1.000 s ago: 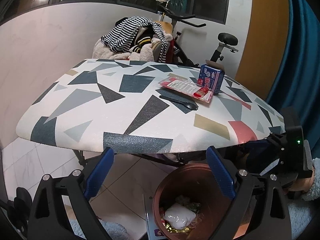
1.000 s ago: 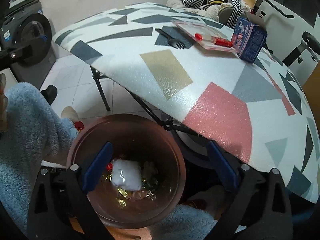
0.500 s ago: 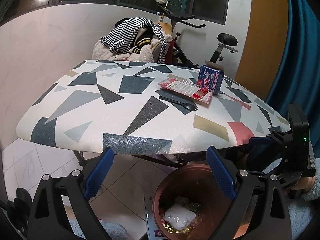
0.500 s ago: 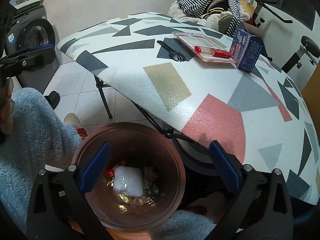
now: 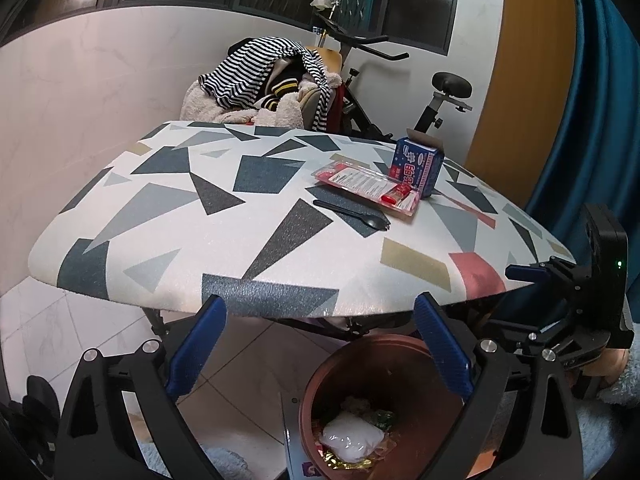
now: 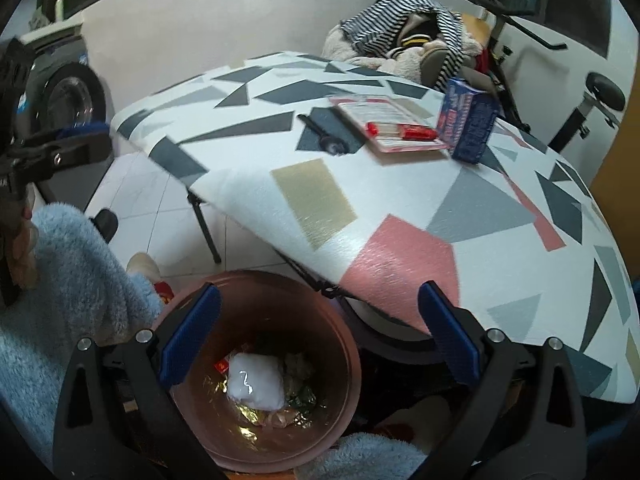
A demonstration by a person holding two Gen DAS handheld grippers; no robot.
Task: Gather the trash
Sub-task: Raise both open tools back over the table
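Observation:
A brown trash bin (image 5: pixel 328 380) (image 6: pixel 344 364) stands on the floor under the table's near edge, holding a white bag (image 5: pixel 352 436) (image 6: pixel 256 380) and shiny wrappers. On the patterned table (image 5: pixel 168 240) (image 6: pixel 500 248) lie a black plastic spork (image 5: pixel 352 216) (image 6: pixel 324 136), a clear pink blister pack (image 5: pixel 368 186) (image 6: pixel 392 126) and a blue carton (image 5: pixel 418 168) (image 6: pixel 468 120). My left gripper (image 5: pixel 320 344) is open and empty, below the table edge. My right gripper (image 6: pixel 320 336) is open and empty above the bin.
Behind the table a chair is piled with striped clothes (image 5: pixel 260 76) and an exercise bike (image 5: pixel 440 92) stands by the wall. A washing machine (image 6: pixel 60 92) is at the left. Folding table legs (image 6: pixel 204 228) stand on the tiled floor. A blue curtain (image 5: pixel 592 120) hangs at right.
Both grippers have risen and tilted up a little, so the table now fills more of each view. Both stay open and empty.

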